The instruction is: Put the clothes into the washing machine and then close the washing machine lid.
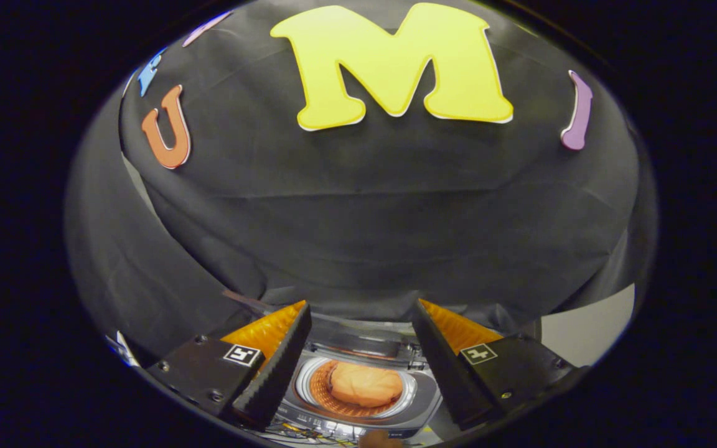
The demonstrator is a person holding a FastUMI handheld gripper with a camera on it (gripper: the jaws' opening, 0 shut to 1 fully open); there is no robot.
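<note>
A small grey toy washing machine sits below and between my fingers, seen from above. Its round drum is open and holds a bundled orange-tan cloth resting inside the orange perforated basket. The raised lid stands up at the machine's far side, dark and tilted back. My gripper hovers above the machine with its fingers spread wide and nothing between them; the cloth lies well below the fingertips.
The black cloth wall rises right behind the machine. A pale panel shows to the right of the right finger. Something small and brownish lies just in front of the machine.
</note>
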